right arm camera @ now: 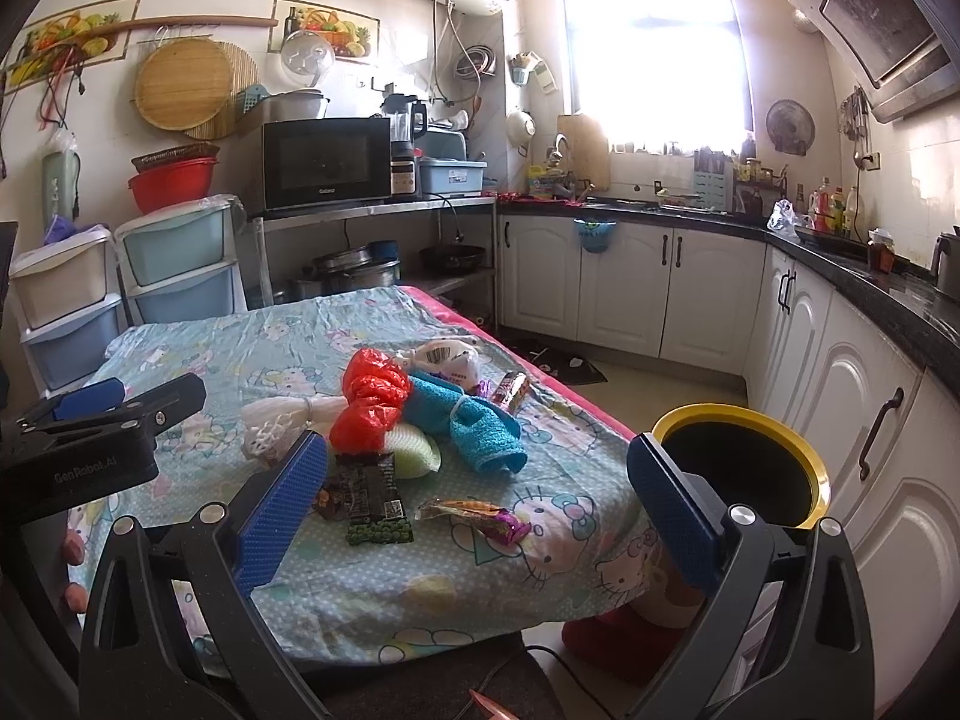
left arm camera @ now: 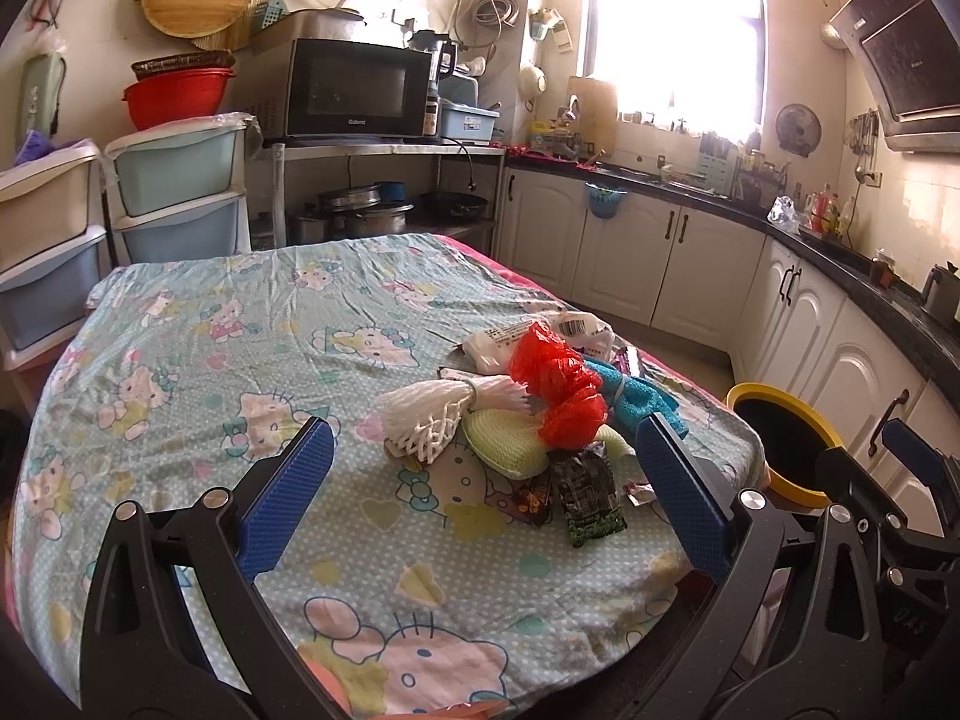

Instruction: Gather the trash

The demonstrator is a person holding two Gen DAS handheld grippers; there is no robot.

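- Progress, as I judge it: barely begun. The trash lies in one heap on the table, and what shows of the bin [right arm camera: 744,468] is dark; its bottom is hidden, so I cannot tell whether anything is in it.
- Left claw [left arm camera: 483,468]: fingers wide apart, holding nothing, hovering above the table. The heap lies just ahead, between its fingers.
- Right claw [right arm camera: 477,474]: also spread and empty. The dark wrapper [right arm camera: 366,498] lies just by its left finger; the purple wrapper [right arm camera: 480,519] lies between the fingers, a little ahead.
- In the heap: a white net [left arm camera: 426,420], a red bag [left arm camera: 558,384], a blue cloth [right arm camera: 474,420], a pale green sponge [left arm camera: 504,438], a white bag [right arm camera: 447,360] with a barcode, and a small dark packet [right arm camera: 510,390] at the far side. All of it is left to move.
- The bin, yellow-rimmed, stands on the floor past the table's edge, behind the right claw's right finger and near it.
- Surface: a creased cartoon sheet [left arm camera: 210,330] covers the table; soft and wrinkled, so thin wrappers may need a low pinch.
- Room: a kitchen, with a microwave [right arm camera: 327,162] on a steel shelf far ahead, plastic drawers [left arm camera: 180,192] ahead-left, white cabinets [right arm camera: 624,288] and a bright window [right arm camera: 654,48] ahead-right.
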